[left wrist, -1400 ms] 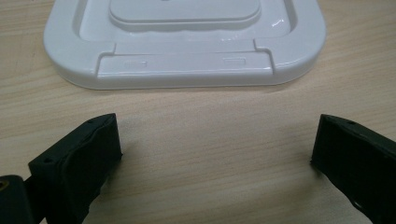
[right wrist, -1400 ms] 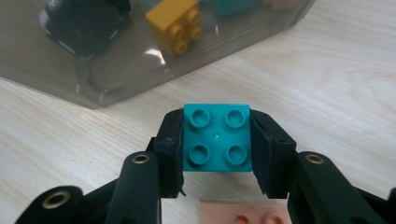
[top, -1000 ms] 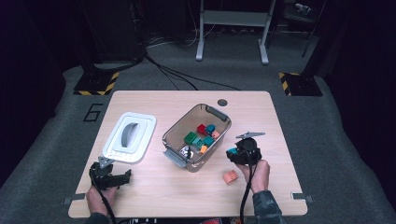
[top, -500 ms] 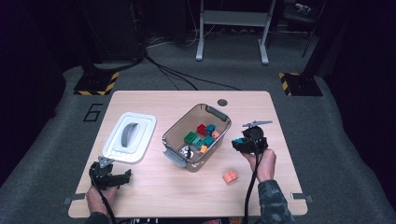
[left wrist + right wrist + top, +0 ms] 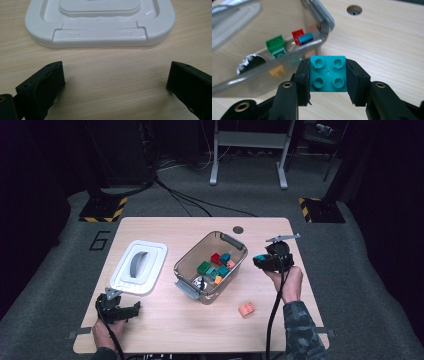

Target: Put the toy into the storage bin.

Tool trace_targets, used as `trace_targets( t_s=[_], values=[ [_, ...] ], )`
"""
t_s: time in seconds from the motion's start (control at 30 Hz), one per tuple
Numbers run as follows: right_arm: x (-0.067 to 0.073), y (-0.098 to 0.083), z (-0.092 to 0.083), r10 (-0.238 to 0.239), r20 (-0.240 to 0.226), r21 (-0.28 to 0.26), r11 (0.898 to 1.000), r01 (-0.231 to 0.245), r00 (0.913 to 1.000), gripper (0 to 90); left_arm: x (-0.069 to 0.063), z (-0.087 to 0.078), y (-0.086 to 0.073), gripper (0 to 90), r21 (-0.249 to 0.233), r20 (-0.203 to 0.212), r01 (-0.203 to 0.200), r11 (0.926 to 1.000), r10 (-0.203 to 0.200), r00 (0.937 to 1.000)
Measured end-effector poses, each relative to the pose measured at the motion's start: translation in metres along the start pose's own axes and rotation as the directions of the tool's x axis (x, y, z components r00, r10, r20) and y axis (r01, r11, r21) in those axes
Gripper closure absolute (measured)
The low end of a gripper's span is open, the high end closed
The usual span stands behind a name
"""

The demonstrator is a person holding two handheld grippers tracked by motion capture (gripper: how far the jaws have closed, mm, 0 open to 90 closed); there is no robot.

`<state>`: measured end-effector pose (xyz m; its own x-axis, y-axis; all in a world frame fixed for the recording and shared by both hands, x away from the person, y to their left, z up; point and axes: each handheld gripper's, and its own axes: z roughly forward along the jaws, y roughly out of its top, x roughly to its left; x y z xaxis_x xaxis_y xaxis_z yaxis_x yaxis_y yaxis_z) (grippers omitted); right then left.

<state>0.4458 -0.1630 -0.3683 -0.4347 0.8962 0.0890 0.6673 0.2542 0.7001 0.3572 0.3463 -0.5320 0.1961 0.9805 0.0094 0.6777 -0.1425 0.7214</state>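
My right gripper (image 5: 327, 75) is shut on a teal four-stud brick (image 5: 328, 74), held above the table just right of the clear plastic bin (image 5: 235, 246); in the high view the right gripper (image 5: 260, 260) carries the teal brick (image 5: 260, 257) near the bin's right end. The bin holds several bricks, among them a green brick (image 5: 275, 44) and a red brick (image 5: 297, 34). An orange brick (image 5: 246, 309) lies on the table in front of the bin. My left gripper (image 5: 113, 82) rests open on the wood, just short of the white lid (image 5: 100, 25). The left gripper (image 5: 120, 309) sits at the table's front left.
The white lid (image 5: 139, 267) with a grey handle lies left of the bin. A round cable hole (image 5: 238, 229) sits at the table's far edge. The wooden table (image 5: 175, 330) has bare wood along its front. Dark floor, cables and a stand surround it.
My right gripper has risen with the teal brick and moved away from the person, toward the bin's right end. The orange brick stays on the table. The left gripper has kept still.
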Motion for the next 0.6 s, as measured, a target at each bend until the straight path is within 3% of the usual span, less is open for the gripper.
trace_targets(
  t_s=[0.07, 0.23, 0.27, 0.43, 0.6],
  values=[
    [0.002, 0.007, -0.003, -0.019, 0.003, 0.0, 1.0, 0.019, 0.9998, 58.9, 0.001, 0.001, 0.0, 1.2, 0.005, 0.009, 0.013, 0.9999, -0.013, 0.9999],
    [0.009, 0.021, -0.012, -0.03, -0.002, -0.019, 0.999, 0.03, 0.9996, 58.9, 0.001, 0.0, 0.0, 1.1, 0.0, 0.002, 0.003, 1.0, -0.003, 1.0],
    [0.01, 0.023, -0.011, -0.051, 0.001, -0.018, 0.999, 0.051, 0.9987, 58.9, 0.001, 0.001, 0.0, 1.1, 0.004, 0.007, 0.011, 0.9999, -0.011, 0.9999],
    [0.015, 0.033, -0.011, -0.041, -0.015, -0.029, 0.999, 0.041, 0.999, 59.0, 0.001, 0.0, 0.0, 1.1, -0.001, 0.001, 0.002, 1.0, -0.002, 1.0],
    [0.027, 0.044, -0.002, -0.061, -0.041, -0.019, 0.998, 0.06, 0.9973, 58.9, 0.001, 0.0, 0.0, 1.1, 0.004, 0.007, 0.011, 0.9999, -0.011, 0.9999]
  ],
)
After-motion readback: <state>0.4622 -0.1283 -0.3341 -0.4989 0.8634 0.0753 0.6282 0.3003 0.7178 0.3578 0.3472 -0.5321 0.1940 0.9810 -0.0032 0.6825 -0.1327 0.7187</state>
